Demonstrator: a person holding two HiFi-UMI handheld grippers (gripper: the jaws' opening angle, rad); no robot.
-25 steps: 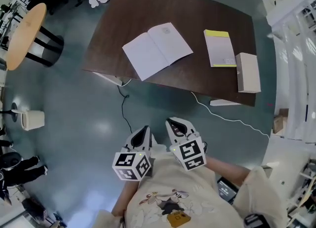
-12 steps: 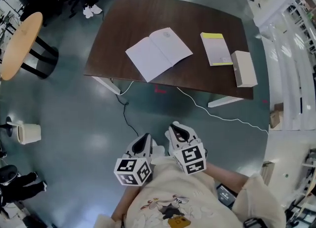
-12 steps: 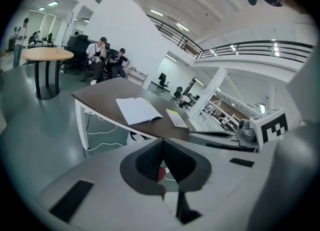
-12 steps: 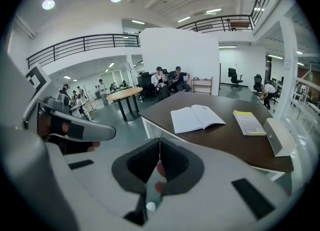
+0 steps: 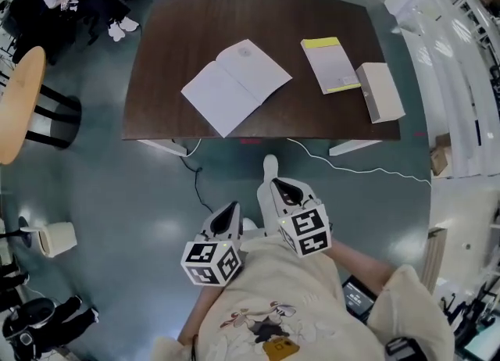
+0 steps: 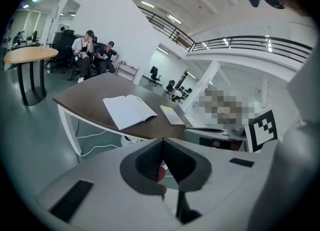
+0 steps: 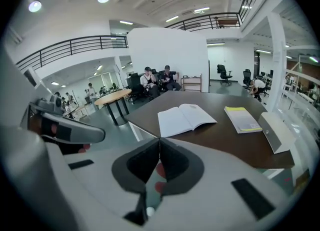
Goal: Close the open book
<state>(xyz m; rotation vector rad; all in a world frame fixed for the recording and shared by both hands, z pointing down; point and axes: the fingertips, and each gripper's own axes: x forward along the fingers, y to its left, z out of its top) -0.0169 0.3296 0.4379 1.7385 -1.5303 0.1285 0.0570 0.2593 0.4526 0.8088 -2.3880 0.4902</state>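
Since a second before: table (image 5: 328,117) had squared up in the head view, and a shoe (image 5: 270,166) had come into frame below its near edge. Open book (image 5: 237,84) lay flat, pages up, left of table centre, well apart from both grippers. Left gripper (image 5: 232,208) and right gripper (image 5: 283,188) were side by side near the torso, jaws of each clenched together, empty. Yellow-edged booklet (image 5: 330,64) and box (image 5: 380,91) lay right of the book.

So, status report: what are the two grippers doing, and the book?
Left gripper, right gripper shut, empty, short of table. Book open, untouched. Pad and box lie apart, beside it.
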